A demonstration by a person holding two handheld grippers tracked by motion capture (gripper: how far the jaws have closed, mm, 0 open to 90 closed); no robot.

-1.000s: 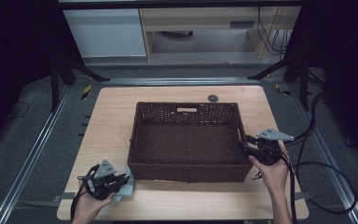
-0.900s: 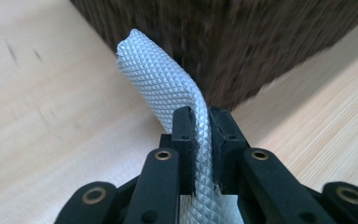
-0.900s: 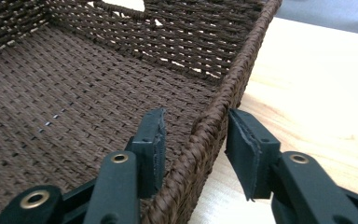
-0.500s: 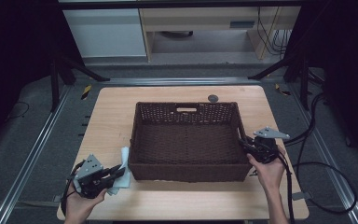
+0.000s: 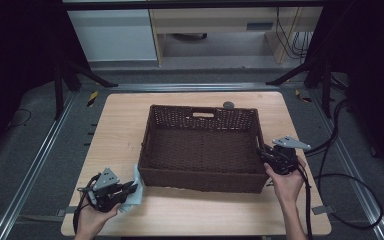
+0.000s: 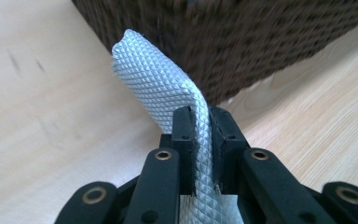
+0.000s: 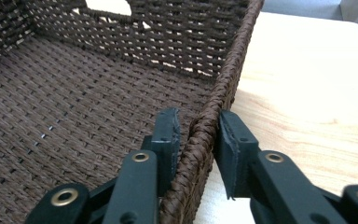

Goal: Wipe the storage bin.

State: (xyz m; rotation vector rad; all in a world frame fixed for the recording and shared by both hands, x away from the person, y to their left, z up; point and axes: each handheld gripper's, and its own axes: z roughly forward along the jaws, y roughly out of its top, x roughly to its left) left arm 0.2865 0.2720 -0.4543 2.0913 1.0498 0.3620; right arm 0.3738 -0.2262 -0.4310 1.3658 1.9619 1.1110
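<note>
A pale blue cloth with a diamond weave sticks up from my left gripper, which is shut on it. That gripper lies low over the table's front left, and the cloth lies by the near left corner of the brown wicker basket. My right gripper is at the basket's right wall. Its jaws straddle the braided rim, one inside and one outside. They have just eased open slightly, but both pads still touch the rim.
The basket is empty inside and fills the middle of the wooden table. A small dark round thing lies behind it at the table's back edge. Cables trail off the right side.
My left gripper swung left with the cloth, then came back toward the basket's near left corner. The right gripper stayed at the right wall and its jaws narrowed around the rim.
</note>
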